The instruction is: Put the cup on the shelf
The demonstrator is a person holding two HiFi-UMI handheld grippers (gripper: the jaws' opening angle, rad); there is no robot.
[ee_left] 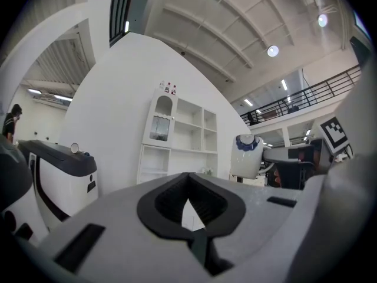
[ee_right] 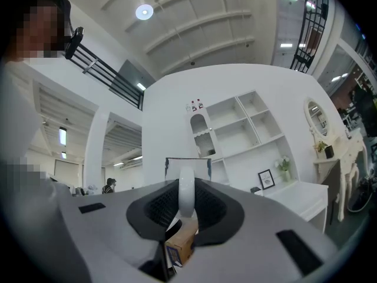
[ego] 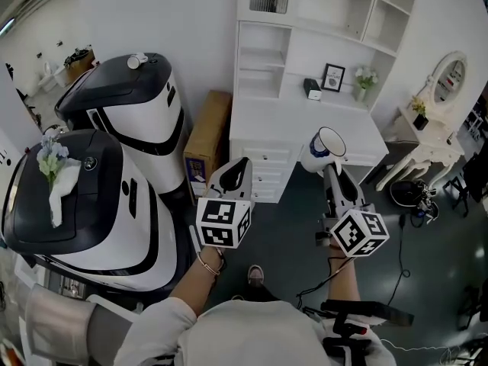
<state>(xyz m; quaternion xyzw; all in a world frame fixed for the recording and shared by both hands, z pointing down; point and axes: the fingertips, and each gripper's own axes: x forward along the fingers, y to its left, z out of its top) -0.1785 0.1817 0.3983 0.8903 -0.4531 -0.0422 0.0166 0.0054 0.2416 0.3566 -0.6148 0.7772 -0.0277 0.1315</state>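
One cup clamped in right gripper, one shelf

- Cup: glossy white glaze, ceramic look, dark blue band at the rim
- Shelf: smooth white painted finish, faint sheen
- Box: brown cardboard, matt
- Large machine: glossy moulded plastic, white body, black top
- Left gripper, right gripper: matt grey plastic shells
- Pads: black, ribbed, rubbery
- Floor: dark, dull
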